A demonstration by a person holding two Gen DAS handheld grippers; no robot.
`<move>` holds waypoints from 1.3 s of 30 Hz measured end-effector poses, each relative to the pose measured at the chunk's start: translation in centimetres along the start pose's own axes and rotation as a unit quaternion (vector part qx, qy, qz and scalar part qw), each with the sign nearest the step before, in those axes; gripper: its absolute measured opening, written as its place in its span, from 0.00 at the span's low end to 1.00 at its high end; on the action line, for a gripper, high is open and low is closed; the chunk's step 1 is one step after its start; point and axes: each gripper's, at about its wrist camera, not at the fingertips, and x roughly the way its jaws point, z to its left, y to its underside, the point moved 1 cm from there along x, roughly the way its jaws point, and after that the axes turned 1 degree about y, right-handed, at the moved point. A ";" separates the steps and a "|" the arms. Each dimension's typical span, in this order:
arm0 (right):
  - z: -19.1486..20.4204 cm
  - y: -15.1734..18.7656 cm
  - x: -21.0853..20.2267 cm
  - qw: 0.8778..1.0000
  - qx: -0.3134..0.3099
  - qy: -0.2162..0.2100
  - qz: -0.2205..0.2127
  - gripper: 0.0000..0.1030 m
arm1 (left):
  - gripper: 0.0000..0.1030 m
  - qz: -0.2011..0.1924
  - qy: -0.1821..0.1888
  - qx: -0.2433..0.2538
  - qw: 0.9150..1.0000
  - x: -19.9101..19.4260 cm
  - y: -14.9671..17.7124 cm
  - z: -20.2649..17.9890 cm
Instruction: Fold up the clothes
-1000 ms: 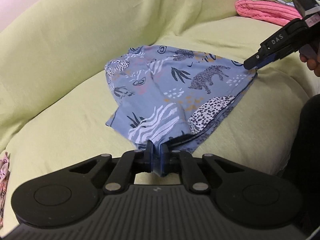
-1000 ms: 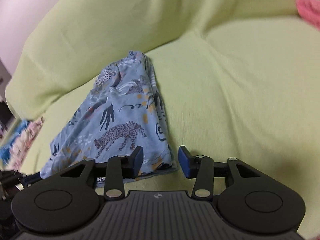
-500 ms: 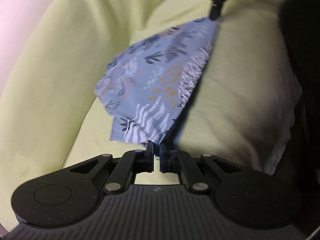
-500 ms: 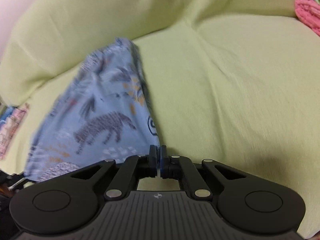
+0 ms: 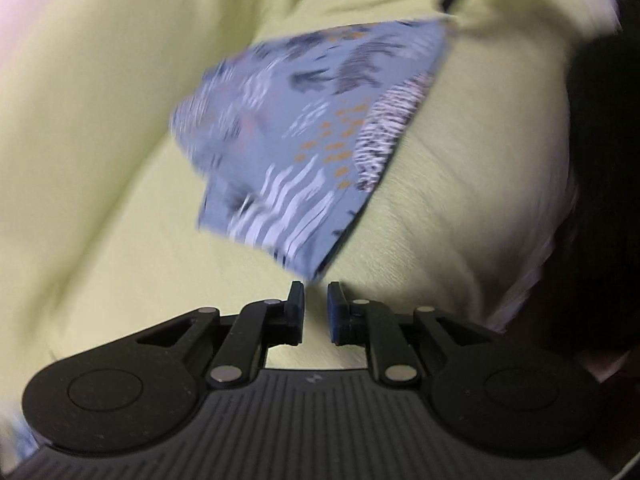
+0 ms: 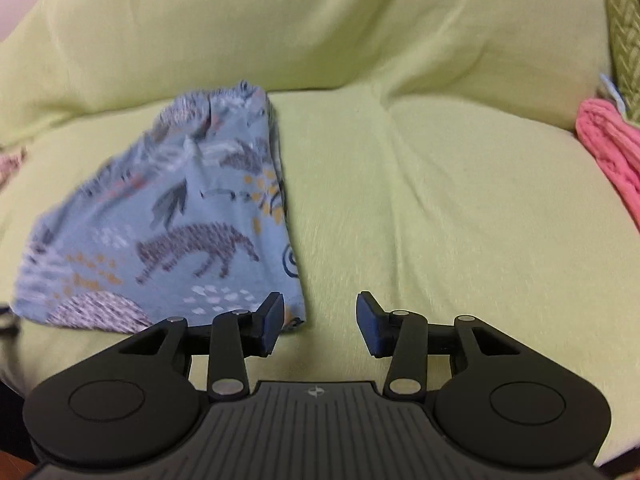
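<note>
Now the shorts (image 6: 172,236) lie folded on the sofa (image 6: 420,208), a soft blue-grey wedge printed with leopards, leaves and white stripes, its edges blurred in my left view. My left gripper (image 5: 316,300) is opening just short of the nearest corner, nothing between the pads. My right gripper (image 6: 320,316) is opening too, empty, beside the hem. The sofa cover is matte yellow-green, gently creased.

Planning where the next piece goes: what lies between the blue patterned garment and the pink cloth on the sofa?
Nothing: in the right wrist view, only bare green sofa cover lies between the blue patterned garment and the pink cloth at the right edge.
</note>
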 end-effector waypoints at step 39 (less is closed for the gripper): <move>25.7 8.3 2.4 0.860 -0.485 -0.077 -0.140 0.24 | 0.36 -0.129 -0.083 0.164 0.974 -0.4 5.1 0.8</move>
